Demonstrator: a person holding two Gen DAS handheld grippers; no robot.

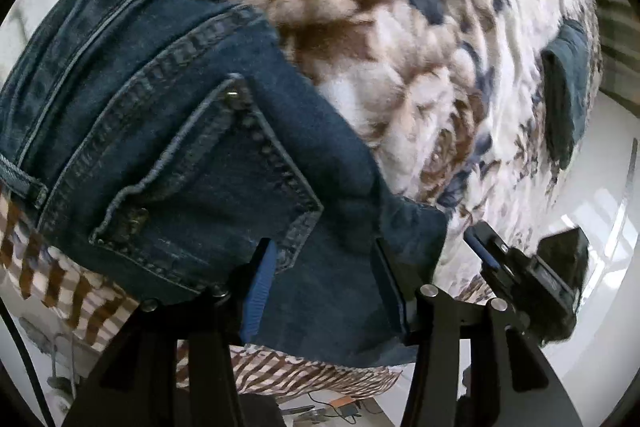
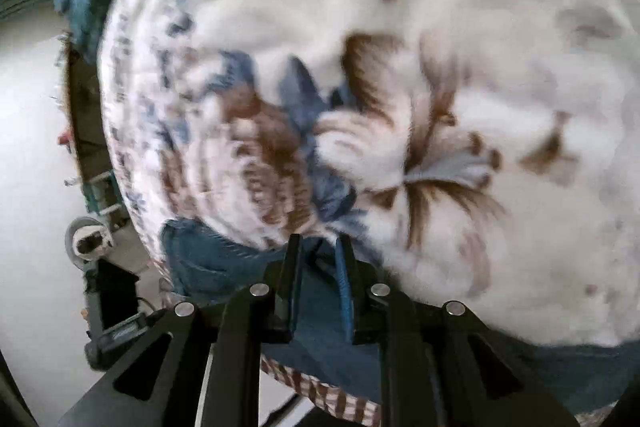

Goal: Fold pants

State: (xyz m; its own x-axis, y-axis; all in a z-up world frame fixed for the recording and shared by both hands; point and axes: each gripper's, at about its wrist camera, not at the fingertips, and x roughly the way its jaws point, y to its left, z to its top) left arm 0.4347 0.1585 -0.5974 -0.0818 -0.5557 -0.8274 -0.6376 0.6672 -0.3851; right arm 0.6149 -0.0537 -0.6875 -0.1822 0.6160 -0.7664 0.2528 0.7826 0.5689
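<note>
Dark blue jeans (image 1: 168, 131) lie on a furry blanket, back pocket and waistband up, filling the left of the left wrist view. My left gripper (image 1: 324, 259) stands with its jaws apart, and denim lies between and over the fingers (image 1: 262, 283). My right gripper (image 2: 320, 259) has its jaws closer together with a fold of the jeans (image 2: 208, 259) between them; the view is blurred. The right gripper also shows in the left wrist view (image 1: 516, 263), at the blanket's edge beside the jeans' corner.
The white blanket with brown and blue flowers (image 1: 400, 27) covers the bed. A second dark blue cloth (image 1: 568, 87) lies at its far edge. A brown checked sheet (image 1: 80, 287) shows under the jeans. Glossy white floor (image 1: 600, 267) lies beyond the bed, with cables and small items.
</note>
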